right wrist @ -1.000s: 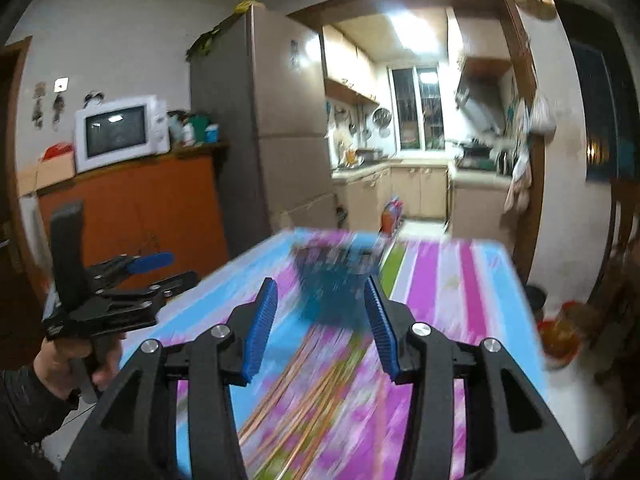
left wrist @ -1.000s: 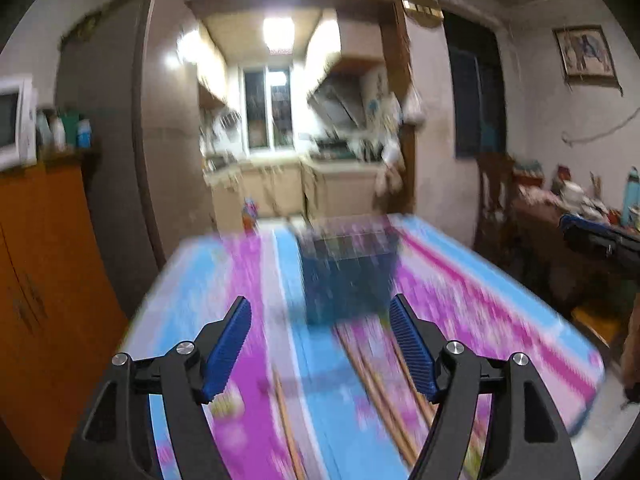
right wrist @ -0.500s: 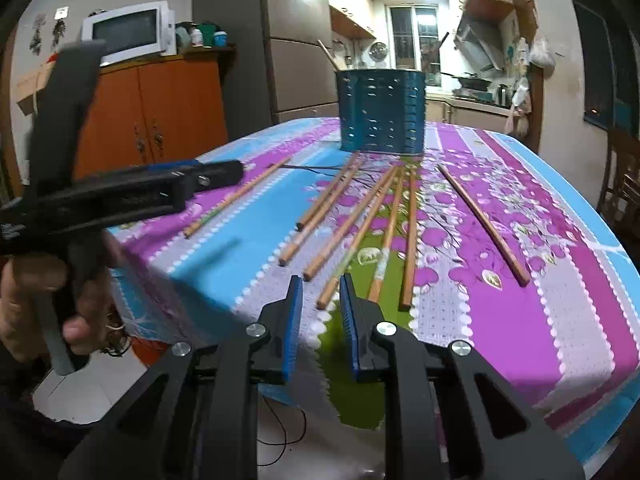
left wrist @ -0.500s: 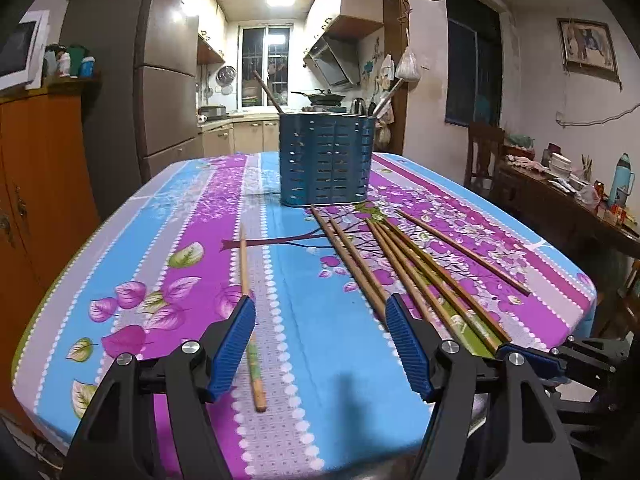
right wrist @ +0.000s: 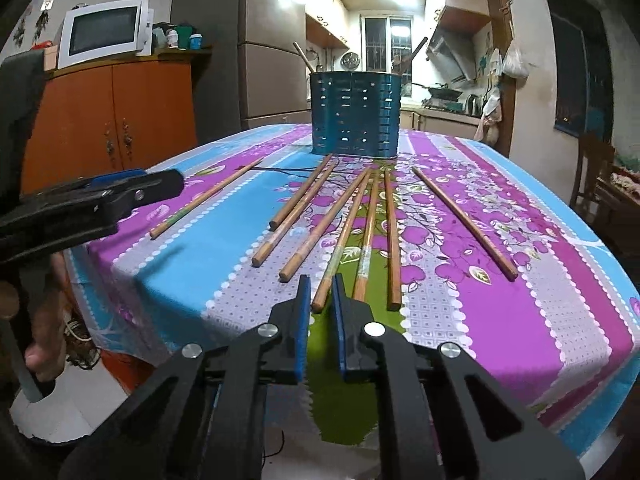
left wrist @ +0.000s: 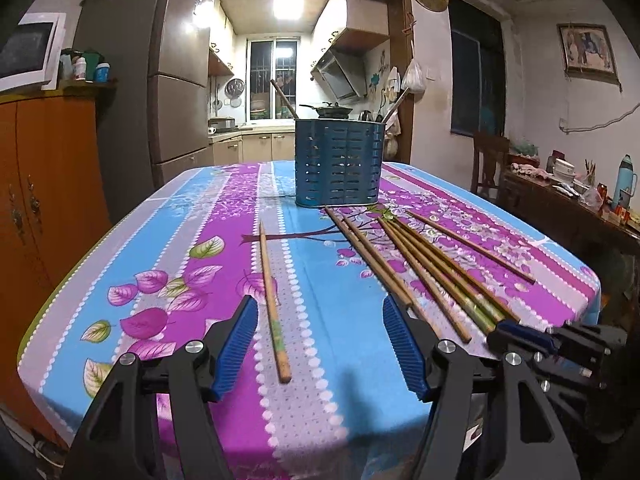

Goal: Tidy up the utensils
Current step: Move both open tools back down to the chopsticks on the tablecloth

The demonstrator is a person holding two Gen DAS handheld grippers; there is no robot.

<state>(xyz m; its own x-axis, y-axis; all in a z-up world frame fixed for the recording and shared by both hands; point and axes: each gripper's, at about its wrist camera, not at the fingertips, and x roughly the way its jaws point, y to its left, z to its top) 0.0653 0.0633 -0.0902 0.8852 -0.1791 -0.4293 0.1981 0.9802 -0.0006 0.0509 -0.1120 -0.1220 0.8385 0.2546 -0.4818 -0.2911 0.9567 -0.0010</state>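
A blue slotted utensil holder [left wrist: 338, 164] [right wrist: 356, 116] stands mid-table with two sticks leaning in it. Several wooden chopsticks [left wrist: 420, 264] [right wrist: 392, 236] fan out in front of it. One lone chopstick [left wrist: 270, 288] [right wrist: 204, 200] lies apart to the left. My left gripper [left wrist: 320, 300] [right wrist: 176, 184] hovers low over that chopstick's near end; its jaws are closing but still wide and touch nothing. My right gripper [right wrist: 320, 278] [left wrist: 504, 326] is at the fan's near ends, closed to a thin slit. One chopstick's [right wrist: 346, 244] end shows in the slit, lying flat.
The table [left wrist: 192, 216] has a flowered blue and purple cloth, with its front edge under both grippers. An orange cabinet [left wrist: 48, 184] with a microwave [right wrist: 104, 32] stands left. A chair [left wrist: 488, 160] and a cluttered sideboard [left wrist: 580, 200] are right. A hand [right wrist: 44, 320] holds the left gripper.
Both grippers have come down from above the table to its front edge. The right jaws went from well apart to a thin slit. The left jaws narrowed a little.
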